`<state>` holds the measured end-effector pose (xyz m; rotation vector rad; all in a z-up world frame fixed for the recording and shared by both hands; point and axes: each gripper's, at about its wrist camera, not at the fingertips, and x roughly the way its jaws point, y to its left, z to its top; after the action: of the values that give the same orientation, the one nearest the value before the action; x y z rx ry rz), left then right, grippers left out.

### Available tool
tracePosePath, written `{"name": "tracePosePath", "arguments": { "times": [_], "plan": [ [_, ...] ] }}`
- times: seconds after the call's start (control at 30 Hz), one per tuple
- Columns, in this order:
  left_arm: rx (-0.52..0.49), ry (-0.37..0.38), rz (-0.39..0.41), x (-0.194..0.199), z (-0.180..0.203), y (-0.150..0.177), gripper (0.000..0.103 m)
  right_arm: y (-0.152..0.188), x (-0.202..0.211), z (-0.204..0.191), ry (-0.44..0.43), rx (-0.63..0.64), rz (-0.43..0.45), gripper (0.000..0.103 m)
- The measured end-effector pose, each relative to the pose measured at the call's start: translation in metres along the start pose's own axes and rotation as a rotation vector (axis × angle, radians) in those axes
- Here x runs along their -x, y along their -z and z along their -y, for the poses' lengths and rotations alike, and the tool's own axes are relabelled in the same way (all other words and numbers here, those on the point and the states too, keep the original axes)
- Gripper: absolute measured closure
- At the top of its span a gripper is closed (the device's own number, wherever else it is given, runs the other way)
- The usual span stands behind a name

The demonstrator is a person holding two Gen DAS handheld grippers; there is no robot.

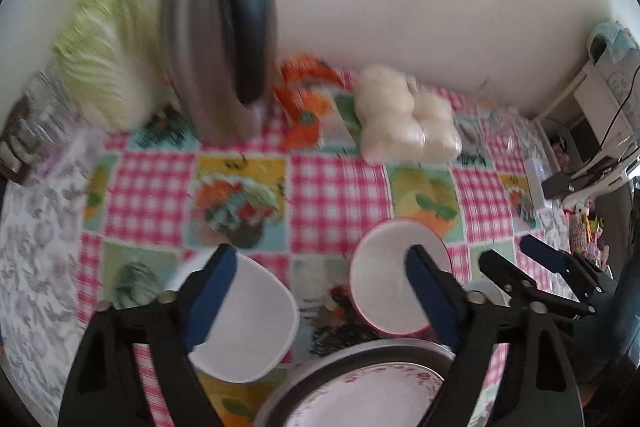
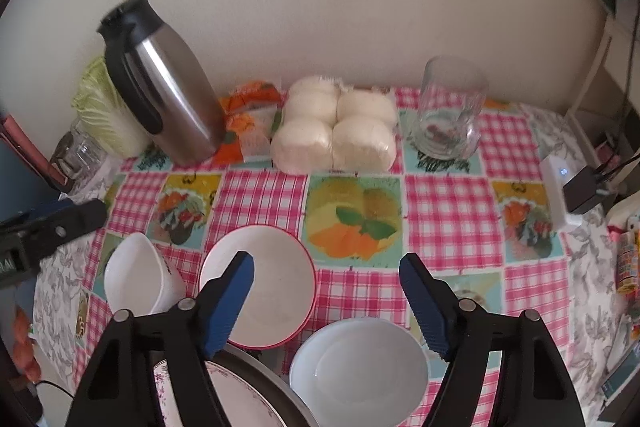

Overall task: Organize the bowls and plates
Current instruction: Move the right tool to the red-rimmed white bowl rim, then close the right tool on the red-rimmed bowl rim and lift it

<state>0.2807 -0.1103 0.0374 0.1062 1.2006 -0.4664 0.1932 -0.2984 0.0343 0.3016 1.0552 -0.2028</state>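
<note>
A red-rimmed white bowl [image 2: 264, 279] sits mid-table, also in the left wrist view [image 1: 384, 287]. A white squarish bowl [image 2: 136, 273] lies left of it, also in the left wrist view [image 1: 256, 323]. A pale blue bowl [image 2: 360, 367] sits at the front right. A floral plate on a dark metal plate [image 1: 360, 387] is at the front edge, also in the right wrist view [image 2: 248, 395]. My left gripper [image 1: 320, 291] is open above the bowls. My right gripper [image 2: 326, 295] is open above the bowls, and also shows in the left wrist view [image 1: 516, 255].
A steel thermos jug [image 2: 160, 87], a cabbage [image 2: 100, 107], an orange packet [image 2: 248, 115], wrapped white buns [image 2: 336, 131] and a glass tumbler [image 2: 448, 111] stand along the wall. A glass jar [image 2: 76, 151] is at left. A white device and charger [image 2: 560, 187] lie at right.
</note>
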Motion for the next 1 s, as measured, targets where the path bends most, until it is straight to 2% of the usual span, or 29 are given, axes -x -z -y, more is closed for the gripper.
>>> {"name": "tracePosePath", "arguments": {
  "times": [0.17, 0.3, 0.33, 0.47, 0.5, 0.63, 0.8, 1.0],
  "plan": [
    [-0.01, 0.001, -0.087, -0.039, 0.015, 0.015, 0.026, 0.008, -0.026, -0.006, -0.001, 0.017, -0.078, 0.04],
    [-0.009, 0.009, -0.139, -0.06, 0.02, 0.023, 0.039, 0.013, -0.042, -0.008, -0.004, 0.013, -0.122, 0.049],
    [-0.006, 0.013, -0.146, -0.064, 0.021, 0.024, 0.042, 0.014, -0.046, -0.009, -0.008, 0.016, -0.133, 0.052],
    [-0.003, 0.008, -0.18, -0.079, 0.022, 0.029, 0.063, 0.018, -0.058, -0.012, -0.008, 0.027, -0.167, 0.069],
    [-0.002, 0.007, -0.185, -0.082, 0.022, 0.03, 0.068, 0.019, -0.061, -0.012, -0.007, 0.027, -0.176, 0.071],
    [-0.008, 0.01, -0.201, -0.093, 0.022, 0.033, 0.08, 0.021, -0.072, -0.012, -0.001, 0.027, -0.202, 0.086],
    [-0.006, -0.005, -0.238, -0.111, 0.024, 0.033, 0.087, 0.023, -0.082, -0.012, -0.007, 0.031, -0.222, 0.092],
    [-0.004, 0.004, -0.254, -0.125, 0.027, 0.032, 0.089, 0.023, -0.093, -0.014, 0.005, 0.042, -0.238, 0.093]
  ]
}}
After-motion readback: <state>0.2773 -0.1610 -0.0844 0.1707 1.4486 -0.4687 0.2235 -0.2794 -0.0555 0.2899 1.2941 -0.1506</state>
